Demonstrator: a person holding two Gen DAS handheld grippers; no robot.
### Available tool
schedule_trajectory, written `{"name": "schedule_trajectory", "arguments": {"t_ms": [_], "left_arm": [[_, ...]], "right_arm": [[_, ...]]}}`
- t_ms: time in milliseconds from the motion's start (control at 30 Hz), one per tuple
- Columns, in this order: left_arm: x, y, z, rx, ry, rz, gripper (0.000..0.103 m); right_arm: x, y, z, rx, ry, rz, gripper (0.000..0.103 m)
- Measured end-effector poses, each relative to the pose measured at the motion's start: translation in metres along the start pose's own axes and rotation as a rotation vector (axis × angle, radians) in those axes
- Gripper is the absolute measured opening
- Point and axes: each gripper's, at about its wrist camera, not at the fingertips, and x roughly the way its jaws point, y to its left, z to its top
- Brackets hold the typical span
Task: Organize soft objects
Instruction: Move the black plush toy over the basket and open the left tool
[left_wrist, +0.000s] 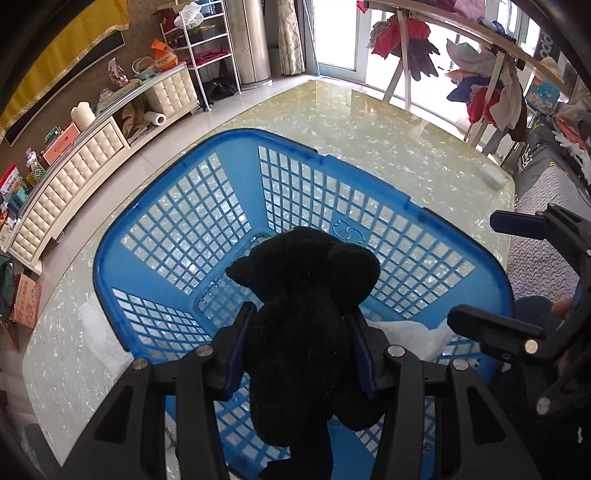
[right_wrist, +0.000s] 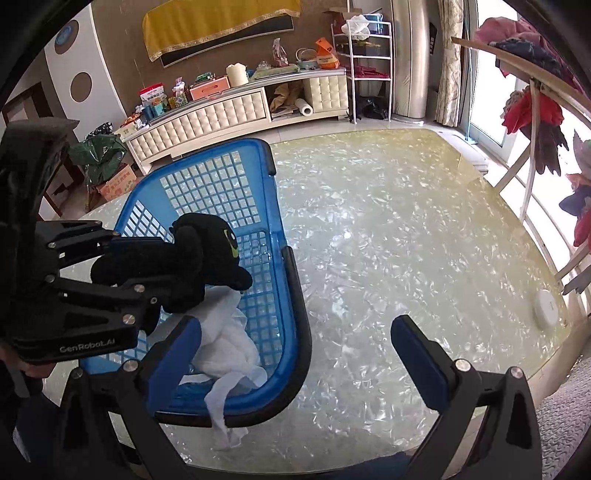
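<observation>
A black plush toy (left_wrist: 306, 295) with a green eye mark is pinched between the pads of my left gripper (left_wrist: 301, 314), which is shut on it and holds it over the inside of the blue lattice basket (left_wrist: 177, 162). From the right wrist view the plush toy (right_wrist: 199, 251) hangs in the left gripper (right_wrist: 147, 258) just above a white cloth (right_wrist: 225, 343) that lies in the basket (right_wrist: 273, 192) and trails over its near rim. My right gripper (right_wrist: 297, 323) is open with nothing held, its fingers straddling the basket's right rim above the table (right_wrist: 406, 221).
The basket stands on a glossy marbled table (left_wrist: 388, 122). A small white round item (right_wrist: 548, 308) lies near the table's far right edge. A cream cabinet (right_wrist: 221, 110) runs along the wall, a clothes rack (left_wrist: 480, 74) stands by the window, and a grey cushion (left_wrist: 535, 240) lies at the right.
</observation>
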Motion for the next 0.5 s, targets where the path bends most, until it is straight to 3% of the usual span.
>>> {"name": "schedule_trajectory", "arguments": {"t_ms": [500], "left_arm": [[0.0004, 0.004, -0.0018, -0.004, 0.028, 0.007, 0.056]], "right_arm": [[0.0012, -0.0001, -0.0014, 0.016, 0.018, 0.012, 0.103]]}}
